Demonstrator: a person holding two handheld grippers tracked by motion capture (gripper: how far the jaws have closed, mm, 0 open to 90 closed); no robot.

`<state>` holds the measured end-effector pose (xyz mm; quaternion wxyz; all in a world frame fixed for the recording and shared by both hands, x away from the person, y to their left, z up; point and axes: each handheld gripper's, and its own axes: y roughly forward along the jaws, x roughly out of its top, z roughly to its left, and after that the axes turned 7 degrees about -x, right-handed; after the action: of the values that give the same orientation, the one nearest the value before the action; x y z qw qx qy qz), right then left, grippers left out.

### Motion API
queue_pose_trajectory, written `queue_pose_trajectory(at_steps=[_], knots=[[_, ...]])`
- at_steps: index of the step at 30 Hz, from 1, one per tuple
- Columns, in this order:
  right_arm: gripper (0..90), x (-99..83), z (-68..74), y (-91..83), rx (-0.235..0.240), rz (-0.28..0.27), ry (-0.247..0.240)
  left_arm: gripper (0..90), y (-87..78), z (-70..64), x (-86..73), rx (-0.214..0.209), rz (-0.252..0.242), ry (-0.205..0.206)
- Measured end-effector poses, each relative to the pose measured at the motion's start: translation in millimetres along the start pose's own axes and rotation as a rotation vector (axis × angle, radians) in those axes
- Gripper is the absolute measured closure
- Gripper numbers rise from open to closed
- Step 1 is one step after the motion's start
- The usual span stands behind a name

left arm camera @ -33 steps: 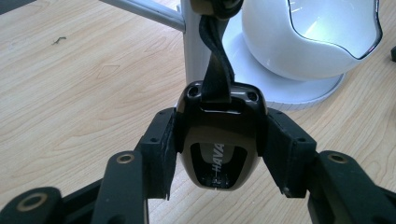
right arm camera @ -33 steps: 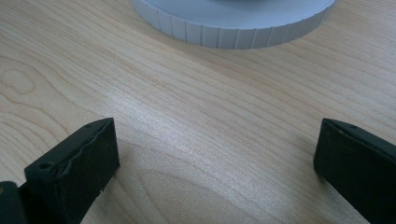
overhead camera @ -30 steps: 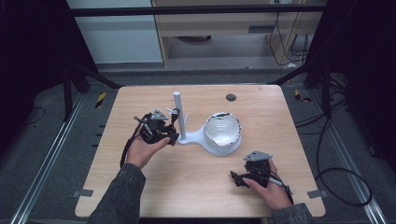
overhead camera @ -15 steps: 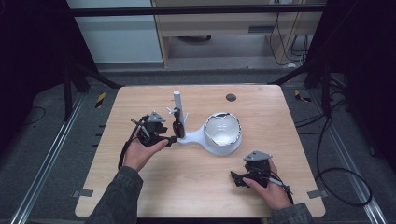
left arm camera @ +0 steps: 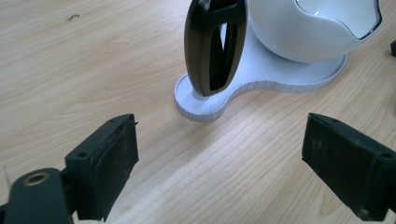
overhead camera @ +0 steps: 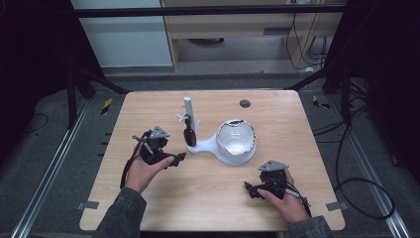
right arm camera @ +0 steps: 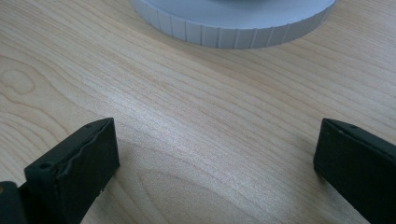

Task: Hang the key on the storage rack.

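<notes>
While two grippers gape: one white stand [overhead camera: 218, 145], one dark oval piece [left arm camera: 214, 44], perhaps key-fob.

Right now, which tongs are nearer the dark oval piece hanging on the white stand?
The left tongs: the dark oval piece hangs just ahead of them; the right tongs rest farther off.

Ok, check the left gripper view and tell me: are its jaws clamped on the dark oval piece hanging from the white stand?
No: the left gripper is open, short of the dark oval piece on the white stand.
</notes>
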<state>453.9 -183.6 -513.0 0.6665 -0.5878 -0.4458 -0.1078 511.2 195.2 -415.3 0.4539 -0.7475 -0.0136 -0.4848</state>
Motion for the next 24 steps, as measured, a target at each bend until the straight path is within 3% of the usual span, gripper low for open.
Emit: queue_pose_trajectory(at_steps=[9,16,18,20,24], knots=[[0.4,0.0,0.1,0.0,0.0,0.0,0.0,5.9,7.1,-5.9,-21.2,0.014,0.007,0.025],[0.4,0.1,0.1,0.1,-0.001,0.0,0.001,5.4,18.8,-5.1,-48.3,0.075,0.036,0.066],[0.4,0.1,0.1,0.1,0.0,0.0,0.001,5.8,21.9,-2.3,-56.7,0.099,0.045,0.059],[0.4,0.1,0.2,0.1,-0.001,0.0,0.001,6.0,23.2,0.3,-63.3,0.098,0.045,0.047],[0.4,0.2,0.4,0.3,-0.003,0.0,0.003,6.0,22.2,4.0,-73.3,0.131,0.06,0.065]])
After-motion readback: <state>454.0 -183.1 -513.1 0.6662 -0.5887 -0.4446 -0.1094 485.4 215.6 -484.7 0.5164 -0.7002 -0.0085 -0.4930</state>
